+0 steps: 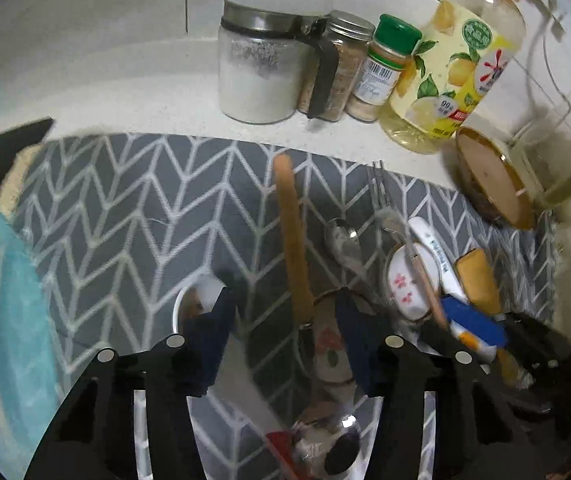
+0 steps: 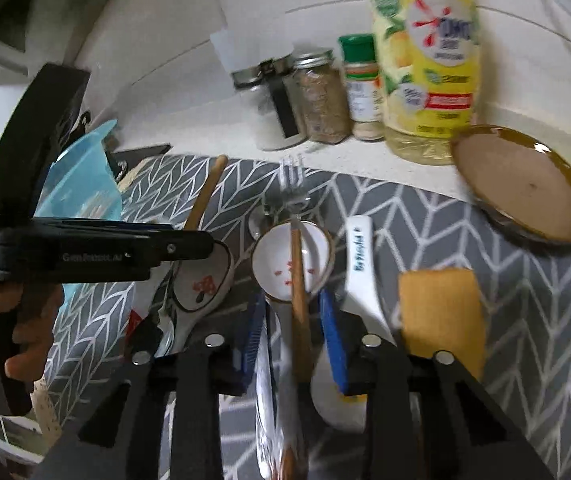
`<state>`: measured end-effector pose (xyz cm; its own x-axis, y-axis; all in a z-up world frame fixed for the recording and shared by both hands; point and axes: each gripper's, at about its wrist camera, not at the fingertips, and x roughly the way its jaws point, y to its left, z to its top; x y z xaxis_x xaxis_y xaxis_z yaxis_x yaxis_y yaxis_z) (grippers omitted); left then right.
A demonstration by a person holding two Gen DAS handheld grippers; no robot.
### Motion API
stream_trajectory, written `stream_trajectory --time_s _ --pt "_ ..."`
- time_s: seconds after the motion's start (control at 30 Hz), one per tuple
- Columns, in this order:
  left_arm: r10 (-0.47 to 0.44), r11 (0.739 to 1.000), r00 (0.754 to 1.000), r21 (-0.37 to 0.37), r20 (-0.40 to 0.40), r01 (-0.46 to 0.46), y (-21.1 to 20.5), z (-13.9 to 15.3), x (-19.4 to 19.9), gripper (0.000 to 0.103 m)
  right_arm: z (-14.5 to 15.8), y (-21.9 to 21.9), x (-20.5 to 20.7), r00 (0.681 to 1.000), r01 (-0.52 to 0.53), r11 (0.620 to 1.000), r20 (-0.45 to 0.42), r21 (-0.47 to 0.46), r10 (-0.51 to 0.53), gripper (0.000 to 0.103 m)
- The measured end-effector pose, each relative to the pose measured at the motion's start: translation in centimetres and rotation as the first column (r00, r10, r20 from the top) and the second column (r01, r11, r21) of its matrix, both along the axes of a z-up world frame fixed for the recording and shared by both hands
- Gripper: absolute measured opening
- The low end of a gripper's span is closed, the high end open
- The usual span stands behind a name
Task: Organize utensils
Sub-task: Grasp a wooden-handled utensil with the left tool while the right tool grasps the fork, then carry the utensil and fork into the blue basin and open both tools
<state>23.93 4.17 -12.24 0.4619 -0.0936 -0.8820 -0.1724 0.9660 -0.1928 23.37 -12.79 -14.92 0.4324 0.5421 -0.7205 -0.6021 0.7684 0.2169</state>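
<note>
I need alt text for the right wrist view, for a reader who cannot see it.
The right hand-held gripper straddles a wooden-handled fork lying across a white spoon on a grey patterned mat. Behind stand spice jars and a yellow bottle; the left hand-held gripper enters from the left.

Wooden-handled fork (image 2: 299, 280) between right hand-held gripper (image 2: 291, 320) fingers

A home kitchen: white tiled wall (image 1: 85, 20), speckled countertop (image 1: 145, 92) with spice jars (image 1: 349, 64), oil bottle (image 1: 457, 64), dish mat (image 1: 125, 208).
</note>
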Motion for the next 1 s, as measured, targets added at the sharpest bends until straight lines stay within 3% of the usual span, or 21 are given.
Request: stream_trajectory --time_s 0.03,0.1,0.13,0.2,0.3,0.43,0.57,0.67,0.83,1.0 --pt "0.002 1.0 1.0 -0.012 0.002 -0.002 0.1 0.0 0.1 0.046 -0.1 0.1 0.2 1.0 -0.005 1.0 -0.006 0.0 0.005 0.029" --pt "-0.011 0.998 1.0 -0.06 0.003 0.011 0.0 -0.1 0.3 0.025 -0.2 0.3 0.2 1.0 -0.013 1.0 -0.012 -0.004 0.013 0.028" --pt "-0.013 0.998 1.0 -0.065 -0.018 0.011 -0.2 -0.3 0.6 0.016 -0.2 0.2 0.2 1.0 -0.015 1.0 -0.016 -0.001 0.015 0.024" --pt "-0.011 0.997 0.999 -0.081 -0.039 0.008 -0.2 -0.3 0.6 0.011 -0.2 -0.6 0.1 0.998 -0.004 0.999 -0.057 0.035 0.006 0.012" --pt "0.001 0.99 1.0 -0.144 -0.028 -0.005 0.4 1.0 -0.8 0.01 0.2 -2.1 -0.5 0.995 0.036 0.995 -0.093 0.094 -0.027 0.009" --pt "-0.028 0.991 0.999 -0.134 0.022 0.031 0.1 3.7 -2.7 0.01 1.2 -4.1 -1.7 0.979 0.119 0.971 -0.19 0.208 -0.08 0.009" --pt "-0.065 0.983 0.996 -0.171 0.055 0.073 0.4 6.1 -4.9 0.01 1.3 -6.4 -3.4 0.931 0.231 0.905 -0.352 0.357 -0.098 0.009" --pt "-0.083 0.979 0.994 -0.181 0.071 0.095 0.7 7.3 -5.6 0.01 1.1 -7.2 -4.7 0.9 0.294 0.876 -0.419 0.383 -0.119 0.009" --pt "-0.076 0.976 0.989 -0.195 0.129 0.101 2.1 10.3 -7.7 0.01 3.2 -7.6 -6.2 0.908 0.317 0.861 -0.39 0.398 -0.154 0.009" --pt "-0.078 0.972 0.972 -0.199 0.221 0.123 5.1 15.7 -10.1 0.01 8.7 -6.1 -6.9 0.945 0.265 0.856 -0.297 0.444 -0.138 0.009"
